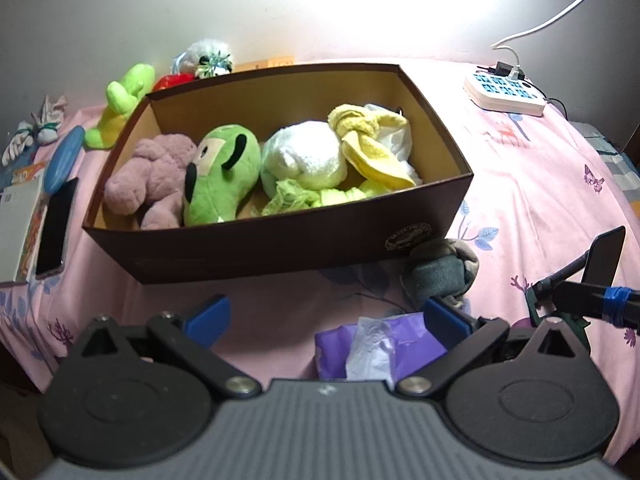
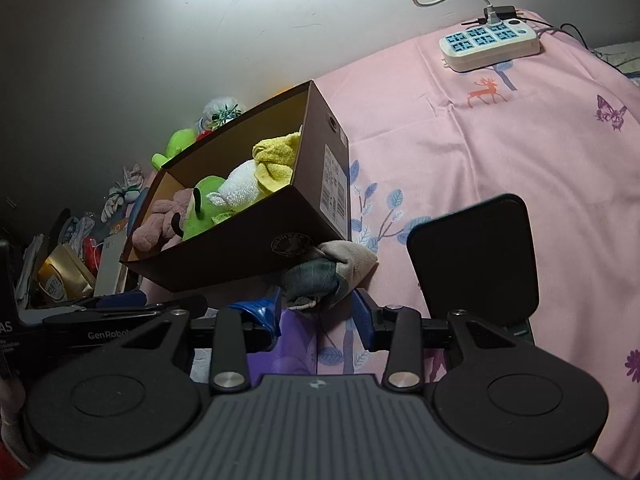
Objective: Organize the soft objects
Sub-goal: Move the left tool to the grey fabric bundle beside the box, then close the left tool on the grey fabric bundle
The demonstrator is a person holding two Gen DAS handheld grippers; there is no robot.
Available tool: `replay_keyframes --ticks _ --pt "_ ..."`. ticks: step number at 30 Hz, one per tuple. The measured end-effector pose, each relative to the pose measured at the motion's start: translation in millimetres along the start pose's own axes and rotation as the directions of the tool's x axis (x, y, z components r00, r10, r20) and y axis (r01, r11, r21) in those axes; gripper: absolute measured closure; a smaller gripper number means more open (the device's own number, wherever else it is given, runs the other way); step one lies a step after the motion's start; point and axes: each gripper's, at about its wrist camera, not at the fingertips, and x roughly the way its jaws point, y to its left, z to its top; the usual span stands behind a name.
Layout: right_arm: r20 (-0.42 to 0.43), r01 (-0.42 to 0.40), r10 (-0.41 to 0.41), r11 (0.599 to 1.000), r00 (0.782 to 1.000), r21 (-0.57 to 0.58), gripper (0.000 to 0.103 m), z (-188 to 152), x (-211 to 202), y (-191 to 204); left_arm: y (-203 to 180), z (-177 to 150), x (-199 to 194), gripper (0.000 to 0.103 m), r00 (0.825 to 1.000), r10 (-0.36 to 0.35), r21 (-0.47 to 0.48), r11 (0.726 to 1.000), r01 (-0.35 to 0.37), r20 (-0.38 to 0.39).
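Looking past both of my tools, the biggest thing ahead of me is the pink bedsheet (image 1: 540, 184), spread under everything as the work surface. Straight ahead of my left gripper (image 1: 326, 320) sits the brown box (image 1: 256, 248), open at the top so soft things can be dropped in; from my right gripper (image 2: 316, 314) it lies ahead and to the left. Inside it are a mauve plush (image 1: 148, 180), a green plush (image 1: 222, 174), a white plush (image 1: 304, 152) and a knotted yellow towel (image 1: 372, 140), packed side by side, which I take to mean the sorting is well under way. Beyond the box's far left corner a lime plush (image 1: 120, 104) is not yet put away. The next piece, I think, is the grey cloth bundle (image 2: 324, 276), lying on the sheet against the box's near right corner, just ahead of my right fingertips and ahead and to the right of my left ones. Close under both tools lies a purple bag (image 1: 380, 344). My left jaws stand wide with nothing between them; my right jaws stand partly apart and empty, the bundle just beyond their tips. A power strip (image 2: 490, 46) lies far ahead and to the right, well clear of the work.
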Motion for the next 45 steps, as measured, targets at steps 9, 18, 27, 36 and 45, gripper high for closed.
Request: replay_keyframes --ticks 9,18,27,36,45 --pt "-0.042 -0.035 0.039 0.995 0.998 0.089 0.08 -21 -7 -32 -26 8 10 0.0 1.0 -0.012 0.061 0.998 0.011 0.003" --pt "-0.077 -0.047 0.057 0.992 0.995 0.121 0.079 -32 -7 -50 -52 18 40 0.0 0.999 -0.018 0.138 0.99 0.024 -0.044" --pt "-0.09 -0.044 0.059 0.986 0.994 0.163 0.079 -35 -2 -61 -76 27 64 0.0 0.998 -0.011 0.213 0.977 0.023 -0.058" --pt "-0.097 -0.039 0.058 0.982 0.994 0.185 0.079 -38 1 -66 -88 29 93 0.0 0.994 -0.013 0.252 0.967 0.041 -0.111" --pt "-0.105 -0.027 0.05 0.978 0.993 0.206 0.079 -41 5 -69 -98 27 114 0.0 0.985 -0.021 0.286 0.956 0.069 -0.17"
